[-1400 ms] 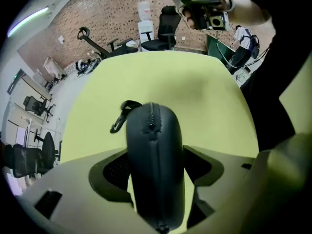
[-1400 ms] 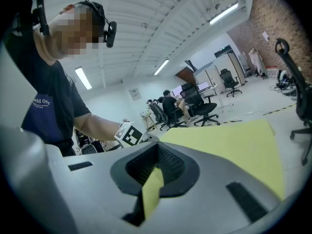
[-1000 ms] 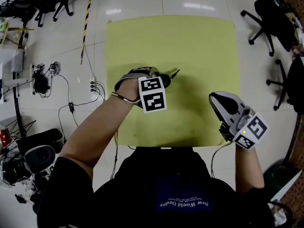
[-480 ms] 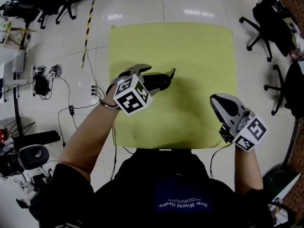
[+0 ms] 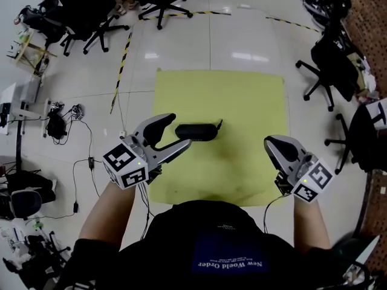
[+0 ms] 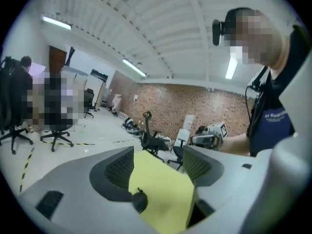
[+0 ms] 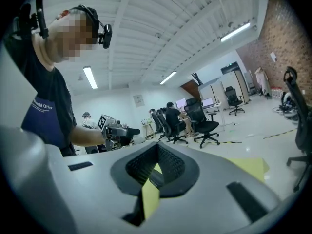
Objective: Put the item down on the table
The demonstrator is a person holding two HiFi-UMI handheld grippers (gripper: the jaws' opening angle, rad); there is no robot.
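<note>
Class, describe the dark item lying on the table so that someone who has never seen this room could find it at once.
Look for the square yellow-green table on the white floor. On its left half, at the open jaws of the left tool, lies a case. It is the only thing on the tabletop: black, long and rounded, with a small pull sticking out at its right end.

A black case point(image 5: 199, 132) lies flat on the yellow bench point(image 5: 242, 95). The left claw point(image 5: 179, 130) gapes wide, its tips either side of the case's left end. The right claw point(image 5: 276, 145) hovers over the bench's right edge.
</note>
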